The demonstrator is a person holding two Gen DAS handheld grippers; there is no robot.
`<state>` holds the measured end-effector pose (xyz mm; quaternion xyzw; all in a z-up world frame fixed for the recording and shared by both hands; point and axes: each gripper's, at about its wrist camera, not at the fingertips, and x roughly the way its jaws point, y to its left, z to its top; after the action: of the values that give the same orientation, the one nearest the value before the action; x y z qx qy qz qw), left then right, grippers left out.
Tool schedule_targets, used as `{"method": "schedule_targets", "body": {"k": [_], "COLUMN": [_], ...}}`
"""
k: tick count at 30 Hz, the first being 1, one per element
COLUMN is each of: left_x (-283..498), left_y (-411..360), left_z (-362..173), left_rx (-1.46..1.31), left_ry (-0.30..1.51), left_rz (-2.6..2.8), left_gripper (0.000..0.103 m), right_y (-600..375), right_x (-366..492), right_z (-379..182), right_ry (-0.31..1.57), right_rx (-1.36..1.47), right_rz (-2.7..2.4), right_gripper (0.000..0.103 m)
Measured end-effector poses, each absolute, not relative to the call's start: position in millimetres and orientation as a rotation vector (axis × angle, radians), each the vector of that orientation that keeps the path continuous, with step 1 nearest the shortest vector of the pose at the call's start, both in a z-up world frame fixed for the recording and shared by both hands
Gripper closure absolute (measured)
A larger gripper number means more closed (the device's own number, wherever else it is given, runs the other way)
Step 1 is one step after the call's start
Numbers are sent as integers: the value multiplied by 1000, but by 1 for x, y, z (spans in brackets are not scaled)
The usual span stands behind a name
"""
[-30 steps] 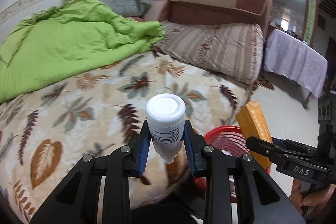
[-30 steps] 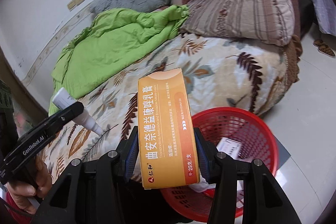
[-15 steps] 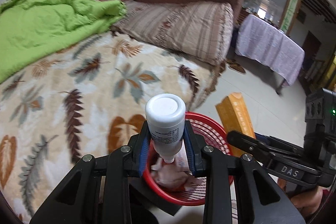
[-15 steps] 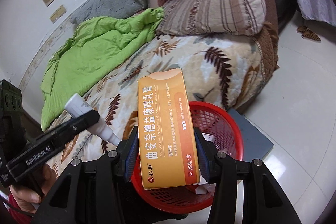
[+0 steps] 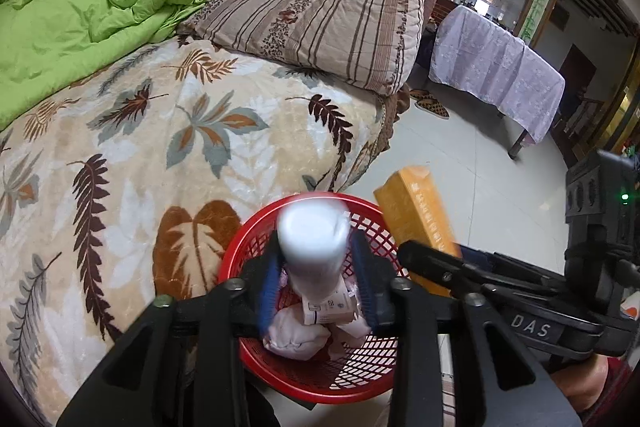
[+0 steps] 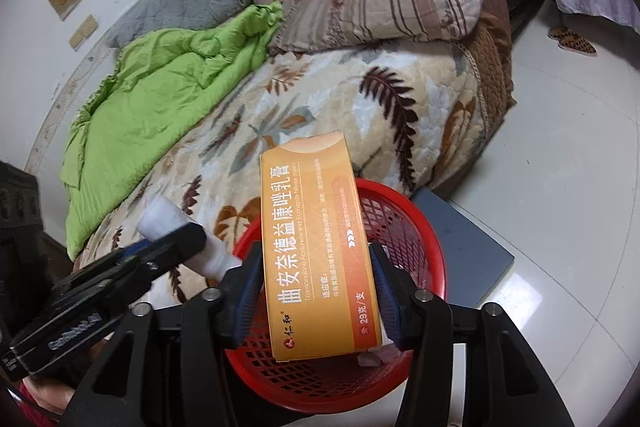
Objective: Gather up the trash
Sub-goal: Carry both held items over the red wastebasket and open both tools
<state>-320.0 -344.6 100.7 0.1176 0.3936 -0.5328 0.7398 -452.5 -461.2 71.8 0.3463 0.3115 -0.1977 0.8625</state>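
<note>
Both hand-held grippers hang over the red basket [image 5: 244, 247], which sits on the floor against the bed [image 5: 132, 147] and already holds crumpled white wrappers [image 5: 294, 333]. The left hand-held gripper [image 5: 314, 287] is letting its jaws spread, and the white tube [image 5: 312, 239] between them looks blurred and free of the blue pads, so it is probably dropping. The right hand-held gripper [image 6: 318, 291] is opening too, with the orange carton [image 6: 316, 247] standing between pads that no longer seem to press it. The risk, as I judge it, is the tall carton tipping against the rim and falling onto the floor, or the tube bouncing off the wrappers.
</note>
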Motion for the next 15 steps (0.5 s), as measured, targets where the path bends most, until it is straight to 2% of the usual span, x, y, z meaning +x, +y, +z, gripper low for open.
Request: {"method": "schedule_targets", "body": {"k": [1, 5, 7, 9, 12, 15], "left_x": [-320, -318, -317, -317, -315, -312], "left_y": [-343, -336, -329, -320, -299, -277], "left_z": [101, 106, 110, 116, 128, 138], "left_rx": [252, 242, 236, 226, 223, 220], "left_ry": [862, 842, 822, 794, 730, 669], "left_rz": [-1170, -1168, -1160, -1146, -1122, -1081], "left_gripper": [59, 54, 44, 39, 30, 22], "right_y": [-462, -461, -458, -452, -432, -406], "right_x": [-453, -457, -458, -458, -457, -454], "right_z": [71, 73, 78, 84, 98, 112], "right_ry": [656, 661, 662, 664, 667, 662], "right_rx": [732, 730, 709, 665, 564, 423], "right_rz": [-423, -443, -461, -486, -553, -652], "right_gripper": [40, 37, 37, 34, 27, 15]}}
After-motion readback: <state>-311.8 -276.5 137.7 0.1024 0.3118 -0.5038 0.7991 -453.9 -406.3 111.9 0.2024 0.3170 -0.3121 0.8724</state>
